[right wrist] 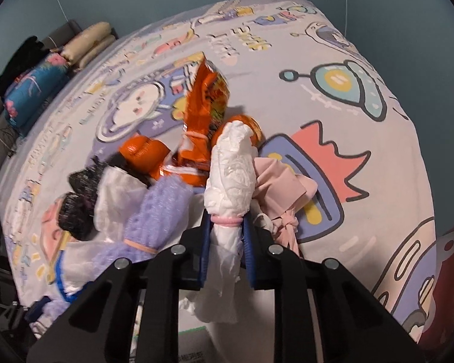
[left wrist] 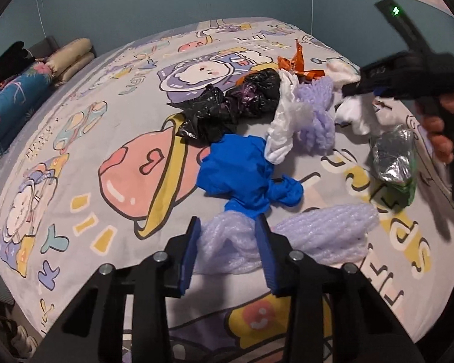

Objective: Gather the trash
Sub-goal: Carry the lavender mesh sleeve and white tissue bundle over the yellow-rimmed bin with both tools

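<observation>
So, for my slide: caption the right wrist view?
Right gripper clamps a white tissue bundle above bed trash.
</observation>
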`<act>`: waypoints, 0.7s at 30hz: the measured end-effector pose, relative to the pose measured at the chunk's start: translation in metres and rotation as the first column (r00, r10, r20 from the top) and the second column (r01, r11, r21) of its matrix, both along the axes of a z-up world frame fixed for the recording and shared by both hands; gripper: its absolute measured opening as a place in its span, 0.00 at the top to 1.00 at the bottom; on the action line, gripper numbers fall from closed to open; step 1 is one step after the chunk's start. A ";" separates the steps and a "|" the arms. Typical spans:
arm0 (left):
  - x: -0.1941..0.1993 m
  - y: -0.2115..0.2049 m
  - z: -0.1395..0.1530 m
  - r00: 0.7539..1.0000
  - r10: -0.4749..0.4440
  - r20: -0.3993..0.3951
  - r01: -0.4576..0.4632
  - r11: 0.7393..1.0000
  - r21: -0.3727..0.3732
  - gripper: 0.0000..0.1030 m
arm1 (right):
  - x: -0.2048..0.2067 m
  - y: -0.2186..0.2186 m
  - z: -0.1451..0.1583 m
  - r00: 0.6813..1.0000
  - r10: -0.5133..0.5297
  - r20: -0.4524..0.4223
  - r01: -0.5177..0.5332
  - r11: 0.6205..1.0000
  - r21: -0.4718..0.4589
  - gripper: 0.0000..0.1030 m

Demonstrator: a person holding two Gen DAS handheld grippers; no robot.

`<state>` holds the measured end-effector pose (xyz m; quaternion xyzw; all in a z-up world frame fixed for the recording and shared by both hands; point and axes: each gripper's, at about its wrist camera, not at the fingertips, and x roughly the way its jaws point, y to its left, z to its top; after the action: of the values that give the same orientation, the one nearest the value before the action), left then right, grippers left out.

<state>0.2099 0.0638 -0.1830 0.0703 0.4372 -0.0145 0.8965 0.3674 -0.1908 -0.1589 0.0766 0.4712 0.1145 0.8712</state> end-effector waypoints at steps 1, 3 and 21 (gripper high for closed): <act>-0.001 -0.001 0.001 1.000 -0.001 0.006 0.001 1.000 0.008 0.69 | -0.001 -0.002 0.005 1.000 0.002 0.008 -0.003 1.000 0.017 0.82; -0.004 -0.002 0.003 1.000 0.000 0.015 0.000 1.000 0.010 0.70 | -0.004 -0.007 0.016 1.000 0.005 0.022 -0.007 0.998 0.058 0.82; -0.044 0.042 0.054 0.993 0.100 0.070 -0.077 0.959 -0.274 0.75 | -0.042 -0.035 0.075 0.989 -0.002 0.147 -0.029 0.978 0.208 0.82</act>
<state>0.1659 0.1055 -0.1288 -0.0721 0.3962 -0.0310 0.9148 0.3250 -0.2255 -0.0835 0.1562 0.3918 0.1747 0.8897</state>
